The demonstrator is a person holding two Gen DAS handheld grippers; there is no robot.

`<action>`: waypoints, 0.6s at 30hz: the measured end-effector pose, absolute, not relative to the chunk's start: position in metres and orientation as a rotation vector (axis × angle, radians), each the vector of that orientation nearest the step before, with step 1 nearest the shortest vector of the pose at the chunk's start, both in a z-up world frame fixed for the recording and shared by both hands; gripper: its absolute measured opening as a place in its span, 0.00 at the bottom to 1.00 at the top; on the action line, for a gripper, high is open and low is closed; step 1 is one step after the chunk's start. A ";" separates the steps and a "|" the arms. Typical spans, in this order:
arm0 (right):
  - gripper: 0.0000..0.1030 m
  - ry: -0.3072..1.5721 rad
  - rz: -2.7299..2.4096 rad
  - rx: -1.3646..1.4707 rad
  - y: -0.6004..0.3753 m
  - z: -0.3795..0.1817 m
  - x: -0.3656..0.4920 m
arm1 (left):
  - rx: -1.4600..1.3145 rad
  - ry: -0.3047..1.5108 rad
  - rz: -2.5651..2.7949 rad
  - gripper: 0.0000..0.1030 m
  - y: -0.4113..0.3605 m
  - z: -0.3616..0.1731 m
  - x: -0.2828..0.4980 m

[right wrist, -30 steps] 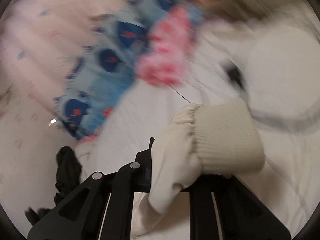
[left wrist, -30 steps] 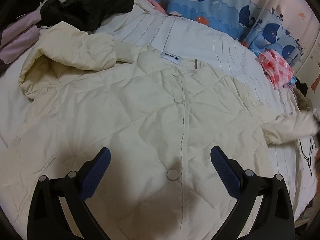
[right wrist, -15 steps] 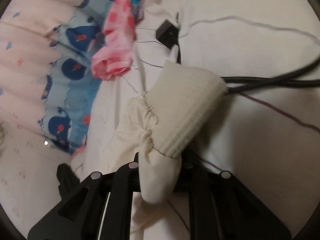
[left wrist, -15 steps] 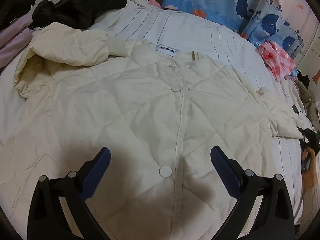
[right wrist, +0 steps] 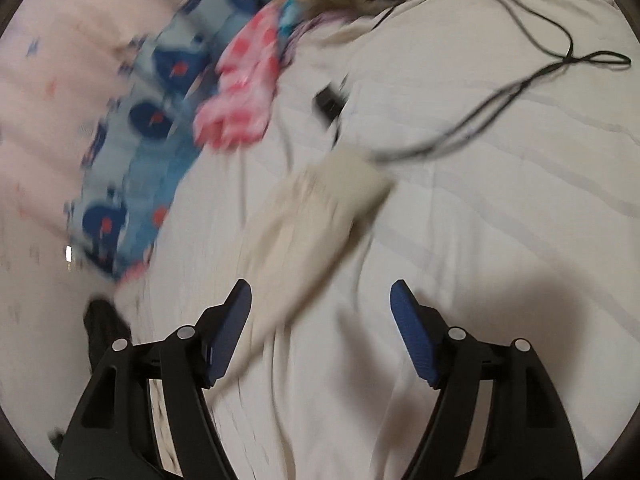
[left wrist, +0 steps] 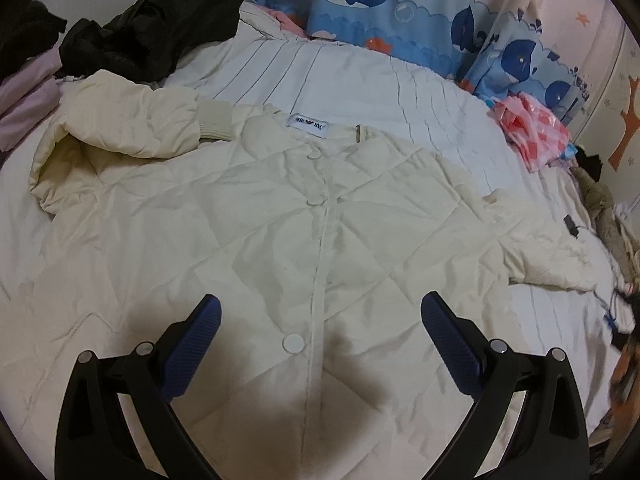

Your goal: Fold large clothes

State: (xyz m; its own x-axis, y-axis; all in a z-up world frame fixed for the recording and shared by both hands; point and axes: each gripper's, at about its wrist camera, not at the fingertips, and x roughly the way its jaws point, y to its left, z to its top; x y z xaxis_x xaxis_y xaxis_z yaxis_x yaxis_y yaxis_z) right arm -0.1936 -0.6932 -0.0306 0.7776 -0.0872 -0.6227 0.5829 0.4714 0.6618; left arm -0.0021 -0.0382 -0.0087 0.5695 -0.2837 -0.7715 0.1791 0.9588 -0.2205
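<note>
A cream quilted jacket (left wrist: pixel 248 240) lies front up and buttoned on the white bed (left wrist: pixel 360 92), collar to the far side. Its left sleeve (left wrist: pixel 132 128) is folded in over the shoulder. Its right sleeve (left wrist: pixel 544 252) stretches out to the right. My left gripper (left wrist: pixel 320 316) is open and empty above the jacket's lower front. My right gripper (right wrist: pixel 320 304) is open and empty above the right sleeve (right wrist: pixel 312 216), whose ribbed cuff (right wrist: pixel 352 180) lies flat on the bed; this view is motion-blurred.
A black garment (left wrist: pixel 160 28) and lilac clothes (left wrist: pixel 24 92) lie at the far left. A whale-print blue pillow (left wrist: pixel 400 12) and a pink checked cloth (left wrist: pixel 532 128) lie at the back. A black cable (right wrist: pixel 520 80) and plug (right wrist: pixel 330 104) lie past the cuff.
My right gripper has opened and let go of the sleeve cuff, which now lies stretched out on the bed. The left gripper has shifted slightly over the jacket.
</note>
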 end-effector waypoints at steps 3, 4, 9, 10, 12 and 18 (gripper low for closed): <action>0.67 0.654 -0.355 0.933 -0.636 -0.034 -0.190 | -0.128 0.922 -0.274 0.93 -0.039 -0.007 -0.002; 0.67 0.679 -0.326 0.917 -0.620 -0.035 -0.187 | -0.128 0.921 -0.276 0.93 -0.039 -0.007 -0.002; 0.67 0.811 -0.147 0.825 -0.529 -0.040 -0.162 | -0.126 0.923 -0.269 0.93 -0.039 -0.009 -0.001; 0.67 0.831 -0.115 0.808 -0.514 -0.041 -0.160 | -0.128 0.925 -0.269 0.93 -0.039 -0.009 -0.001; 0.71 0.875 -0.063 0.777 -0.487 -0.042 -0.155 | -0.134 0.930 -0.267 0.93 -0.038 -0.010 0.000; 0.79 0.974 0.015 0.697 -0.437 -0.049 -0.154 | -0.138 0.929 -0.262 0.93 -0.035 -0.009 0.001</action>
State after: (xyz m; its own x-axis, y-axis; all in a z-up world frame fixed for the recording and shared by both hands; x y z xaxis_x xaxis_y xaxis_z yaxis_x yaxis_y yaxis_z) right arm -0.1540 -0.4369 -0.0493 0.5794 0.3123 -0.7528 0.2891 0.7849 0.5481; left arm 0.0015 -0.0347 -0.0095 0.5701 -0.2817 -0.7717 0.1636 0.9595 -0.2294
